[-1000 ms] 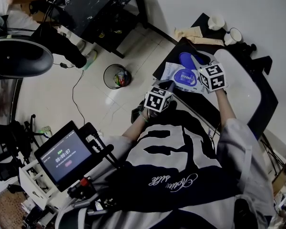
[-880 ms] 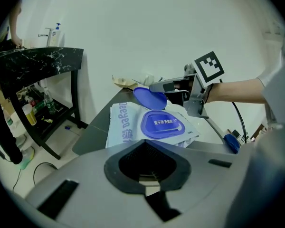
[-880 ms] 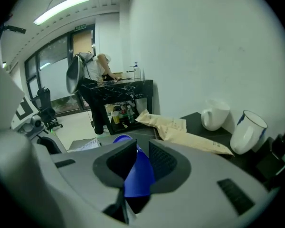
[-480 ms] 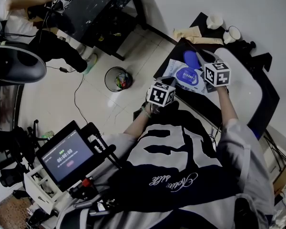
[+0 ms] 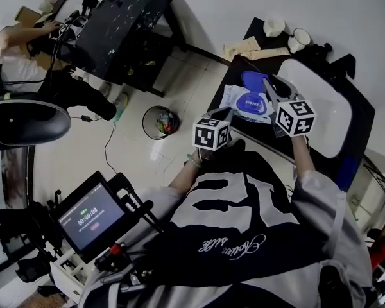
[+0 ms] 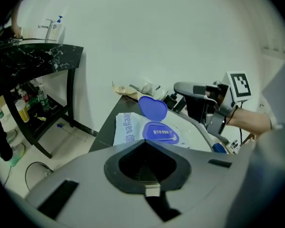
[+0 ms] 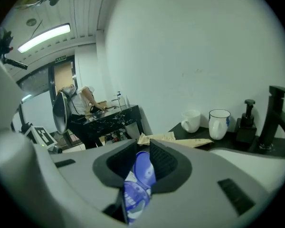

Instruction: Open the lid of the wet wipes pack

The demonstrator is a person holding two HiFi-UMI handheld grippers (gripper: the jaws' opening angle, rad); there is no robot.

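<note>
The wet wipes pack (image 5: 239, 100) lies on the black counter (image 5: 362, 124) left of the sink. Its blue lid (image 5: 253, 79) stands swung up and open, upright behind the blue opening in the left gripper view (image 6: 152, 108). My left gripper (image 5: 225, 113) is shut at the pack's near edge and seems to pinch the film (image 6: 126, 127). My right gripper (image 5: 270, 90) hovers just right of the lid, jaws slightly apart and holding nothing. In the right gripper view the lid (image 7: 143, 169) shows through the gap, beyond the jaws (image 7: 143, 148).
A white sink basin (image 5: 321, 108) fills the counter's right part, with a black faucet (image 7: 275, 118) and two mugs (image 5: 274, 25) (image 5: 300, 38) behind it. Brown paper (image 5: 244, 47) lies at the back. A bin (image 5: 158, 121) stands on the floor; a seated person works at a black desk (image 5: 115, 18).
My right gripper has drawn back from the lid toward me. The lid stays up. The left gripper has kept its place at the pack's edge.
</note>
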